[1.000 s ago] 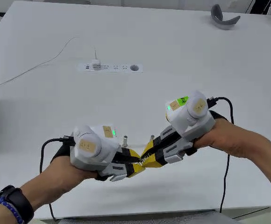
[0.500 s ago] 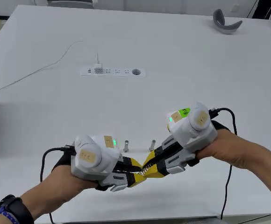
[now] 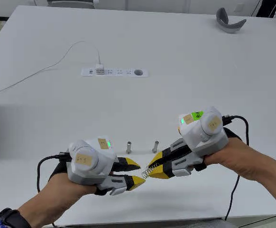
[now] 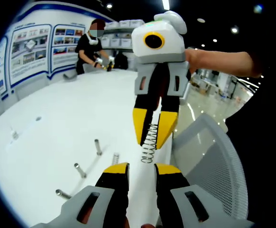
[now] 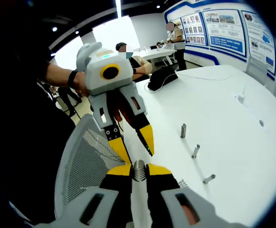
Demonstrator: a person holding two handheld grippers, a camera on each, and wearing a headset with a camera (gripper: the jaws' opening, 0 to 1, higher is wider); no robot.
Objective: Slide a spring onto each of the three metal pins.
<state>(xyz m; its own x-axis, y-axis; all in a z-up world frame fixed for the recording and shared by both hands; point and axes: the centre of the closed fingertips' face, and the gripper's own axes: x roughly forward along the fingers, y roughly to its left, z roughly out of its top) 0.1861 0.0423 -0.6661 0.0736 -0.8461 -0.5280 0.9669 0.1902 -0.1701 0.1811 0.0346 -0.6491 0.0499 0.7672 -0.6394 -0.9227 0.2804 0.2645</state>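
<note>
The spring [image 3: 149, 170] is a thin, bright metal coil with evenly spaced open turns, short and straight. It is clamped by one end between the yellow tips of the right gripper [image 3: 153, 169], whose jaws are drawn in narrow around it. In the right gripper view the coil's round end shows end-on, pinched between the two yellow tips [image 5: 138, 171]. In the left gripper view the spring [image 4: 150, 141] hangs from the right gripper [image 4: 151, 135] with its free end pointing at the gap between the left gripper's own tips [image 4: 142, 169]. The left gripper [image 3: 137, 173] holds nothing, and its jaws are spread with a clear gap between them. The spring's free end is very near them, though contact cannot be told. Both grippers are held above the near edge of the white table [image 3: 176, 57]. Just beyond them, short metal pins [image 3: 128, 147] stand upright on the table, apart from the spring. In the right gripper view one pin [image 5: 183, 129] looks ribbed, as if a coil sits around it.
</note>
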